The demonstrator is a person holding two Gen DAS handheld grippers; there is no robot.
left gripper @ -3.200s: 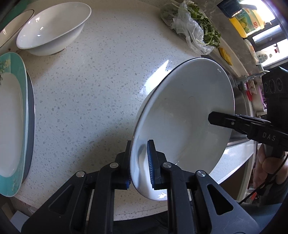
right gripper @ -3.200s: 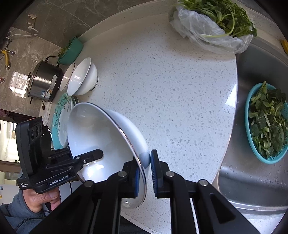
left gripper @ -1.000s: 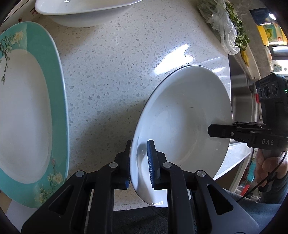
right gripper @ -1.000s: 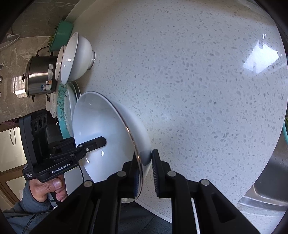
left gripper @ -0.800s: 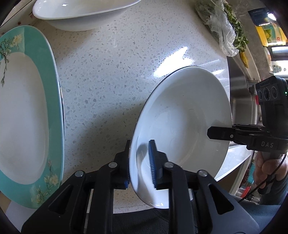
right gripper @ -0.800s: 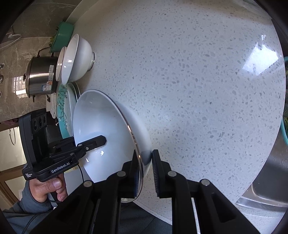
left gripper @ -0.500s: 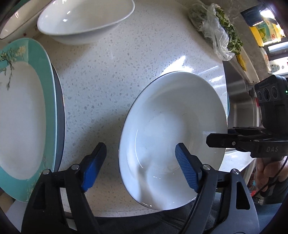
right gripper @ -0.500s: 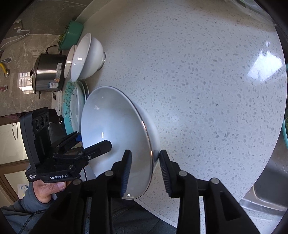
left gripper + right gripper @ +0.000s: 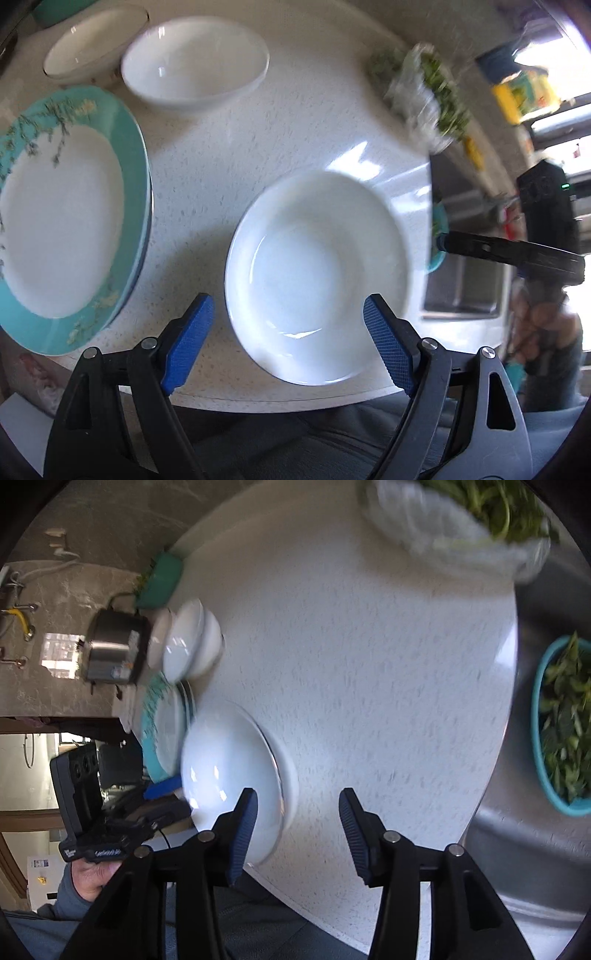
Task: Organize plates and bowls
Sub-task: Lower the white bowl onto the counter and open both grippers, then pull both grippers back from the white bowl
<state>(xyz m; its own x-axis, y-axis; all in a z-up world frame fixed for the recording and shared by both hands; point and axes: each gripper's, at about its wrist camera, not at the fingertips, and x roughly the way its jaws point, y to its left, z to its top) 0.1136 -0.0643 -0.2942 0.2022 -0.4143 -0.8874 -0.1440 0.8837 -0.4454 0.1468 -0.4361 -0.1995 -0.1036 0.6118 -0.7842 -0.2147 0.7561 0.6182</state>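
Set down and released, the white deep plate [image 9: 317, 273] now rests on the table [image 9: 207, 166] beside the teal plate stack [image 9: 70, 218]. Both the left gripper [image 9: 282, 336] and right gripper [image 9: 295, 827] have just opened their jaws, holding nothing. Bowls [image 9: 195, 62] remain unstacked behind.

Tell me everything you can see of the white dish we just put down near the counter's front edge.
The white dish is a plain, glossy, ceramic-looking deep plate with a broad rim and sunken centre, empty inside. It sits upright and level on the speckled counter, right of the teal-rimmed plates. Both tongs, left and right, have just been opening; nothing grips it now. Motion blur hides fine detail.
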